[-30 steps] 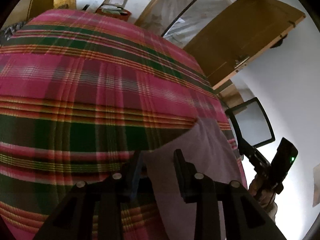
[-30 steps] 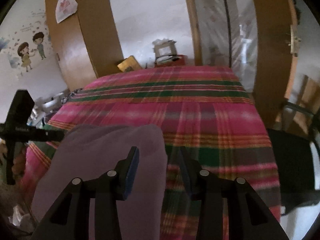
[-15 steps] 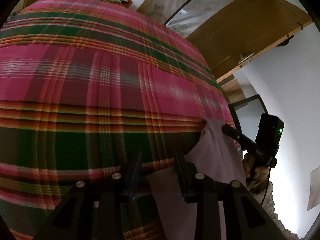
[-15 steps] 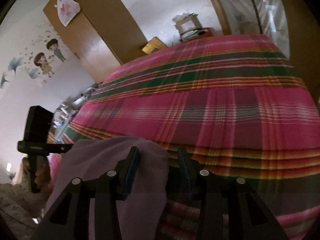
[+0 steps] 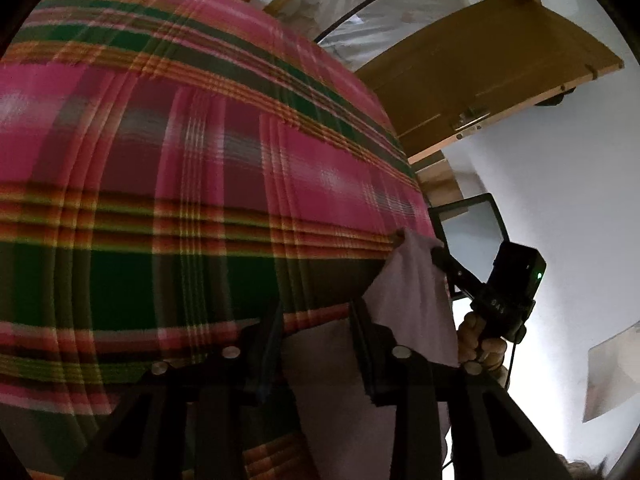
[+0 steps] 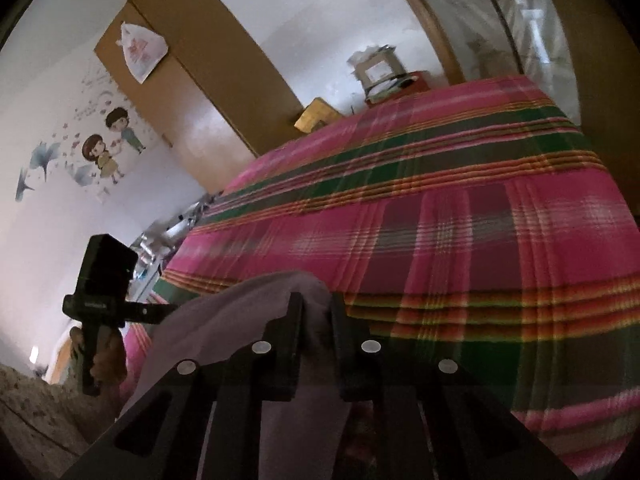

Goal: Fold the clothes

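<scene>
Gripping a pale mauve cloth (image 6: 248,320), the right gripper (image 6: 312,312) has its fingers drawn close together with a fold of the fabric pinched between them at the near edge of the bed. Bed carries a pink, green and orange plaid cover (image 6: 460,208). Left gripper (image 5: 316,328): fingers stand apart, cloth (image 5: 404,300) lying between and beneath them, draped against the right finger; no clamp on it visible. Cloth hangs over the bed's near edge, stretched between the two tools, its far corner at the right gripper's tips in the left wrist view. Hand (image 5: 478,340) seen on the right tool's handle. Wooden wardrobe (image 6: 192,92) stands beyond the bed's far left corner; wooden door (image 5: 488,76) past its right edge.
</scene>
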A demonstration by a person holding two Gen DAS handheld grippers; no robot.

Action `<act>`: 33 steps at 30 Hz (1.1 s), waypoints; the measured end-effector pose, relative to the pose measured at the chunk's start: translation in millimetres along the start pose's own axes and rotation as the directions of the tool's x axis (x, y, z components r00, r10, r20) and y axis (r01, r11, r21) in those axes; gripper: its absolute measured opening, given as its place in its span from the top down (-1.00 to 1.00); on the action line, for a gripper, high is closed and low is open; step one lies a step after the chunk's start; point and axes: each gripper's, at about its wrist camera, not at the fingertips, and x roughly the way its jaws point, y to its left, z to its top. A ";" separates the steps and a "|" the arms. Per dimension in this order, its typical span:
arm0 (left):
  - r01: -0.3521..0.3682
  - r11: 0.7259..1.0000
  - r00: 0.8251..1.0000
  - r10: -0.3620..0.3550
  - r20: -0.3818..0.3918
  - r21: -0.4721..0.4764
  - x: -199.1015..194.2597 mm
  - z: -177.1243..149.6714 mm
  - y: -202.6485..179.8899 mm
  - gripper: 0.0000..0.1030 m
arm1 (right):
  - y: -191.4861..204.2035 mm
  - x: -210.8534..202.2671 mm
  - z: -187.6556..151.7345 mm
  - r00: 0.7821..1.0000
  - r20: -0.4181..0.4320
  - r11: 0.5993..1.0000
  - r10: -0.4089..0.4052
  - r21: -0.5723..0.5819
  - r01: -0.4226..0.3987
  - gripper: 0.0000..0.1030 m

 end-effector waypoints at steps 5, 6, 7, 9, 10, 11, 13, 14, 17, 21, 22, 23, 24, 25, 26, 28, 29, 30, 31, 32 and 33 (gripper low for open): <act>0.066 0.996 0.998 -0.066 -0.003 -0.055 -5.1 -0.4 9.3 0.22 | -1.2 2.2 -2.5 0.999 0.002 0.999 -0.034 -0.004 0.034 0.75; 0.079 0.994 0.997 -0.080 -0.006 -0.071 -3.7 -0.3 10.5 0.21 | -0.8 1.8 -2.5 0.999 0.004 0.999 -0.034 -0.004 0.034 0.75; 0.091 0.992 0.996 -0.092 -0.008 -0.086 -2.0 0.0 11.6 0.20 | -0.9 1.6 -2.2 1.000 0.006 1.000 -0.029 -0.002 0.029 0.75; 0.111 0.987 0.993 -0.113 -0.016 -0.112 1.6 0.2 13.6 0.20 | -3.0 2.6 -1.4 1.000 0.001 1.000 -0.026 0.008 0.026 0.75; 0.117 0.986 0.993 -0.120 -0.018 -0.117 3.5 0.3 12.8 0.20 | -3.1 3.9 -1.2 1.000 -0.003 1.000 -0.029 0.010 0.029 0.75; 0.123 0.985 0.992 -0.126 -0.021 -0.120 5.5 0.5 11.9 0.27 | -2.6 4.3 -1.3 1.000 -0.002 1.000 -0.030 0.010 0.030 0.75; 0.116 0.988 0.993 -0.117 0.000 -0.105 3.1 0.1 10.1 0.53 | -0.9 2.2 -1.4 0.999 0.013 0.999 -0.038 0.004 0.038 0.75; 0.112 0.989 0.994 -0.112 0.011 -0.097 1.8 0.0 9.2 0.67 | 0.2 0.8 -1.6 0.999 0.021 0.999 -0.044 0.000 0.044 0.75; 0.129 0.986 0.990 -0.122 0.064 -0.104 -6.5 -0.3 13.5 0.84 | 3.6 -3.1 -2.3 0.997 0.048 0.998 -0.061 -0.012 0.061 0.75; 0.117 0.984 0.991 -0.108 0.077 -0.136 -5.9 0.4 21.5 0.86 | 8.8 -3.7 -1.8 0.993 0.062 0.994 -0.101 -0.035 0.104 0.76; 0.114 0.983 0.992 -0.103 0.078 -0.145 -5.4 0.7 23.5 0.86 | 9.5 -1.9 -1.6 0.991 0.055 0.992 -0.118 -0.039 0.120 0.76; 0.107 0.983 0.992 -0.096 0.081 -0.148 -5.3 1.3 25.3 0.86 | 10.1 0.4 -1.4 0.990 0.046 0.990 -0.134 -0.043 0.136 0.76; 0.102 0.984 0.992 -0.091 0.083 -0.147 -5.3 1.7 25.7 0.86 | 10.4 3.5 -0.9 0.989 0.033 0.988 -0.144 -0.046 0.146 0.76; 0.094 0.985 0.993 -0.083 0.081 -0.143 -5.4 1.8 25.4 0.86 | 10.9 6.3 -0.8 0.988 0.021 0.987 -0.154 -0.051 0.155 0.76; 0.093 0.985 0.993 -0.081 0.083 -0.145 -6.0 1.7 26.0 0.86 | 10.9 9.6 -0.7 0.986 0.004 0.985 -0.166 -0.054 0.166 0.76; 0.092 0.985 0.994 -0.081 0.080 -0.148 -5.7 1.7 25.3 0.85 | 9.0 16.9 -0.8 0.981 -0.032 0.980 -0.192 -0.052 0.190 0.75; 0.088 0.985 0.994 -0.077 0.080 -0.150 -5.7 1.6 24.9 0.85 | 8.9 18.1 -1.2 0.979 -0.038 0.979 -0.199 -0.054 0.197 0.75; 0.085 0.985 0.994 -0.073 0.080 -0.148 -6.1 1.4 24.0 0.85 | 9.2 19.0 -2.0 0.977 -0.043 0.977 -0.208 -0.059 0.205 0.75; 0.078 0.986 0.995 -0.067 0.078 -0.146 -5.9 1.3 23.5 0.84 | 10.7 19.2 -3.6 0.975 -0.047 0.974 -0.219 -0.076 0.215 0.74; 0.075 0.986 0.995 -0.064 0.077 -0.149 -5.8 0.6 22.2 0.83 | 13.0 19.7 -4.9 0.970 -0.053 0.969 -0.235 -0.094 0.230 0.72; 0.073 0.986 0.995 -0.062 0.075 -0.152 -5.7 -0.1 20.9 0.82 | 14.8 19.2 -5.6 0.966 -0.052 0.963 -0.254 -0.102 0.248 0.69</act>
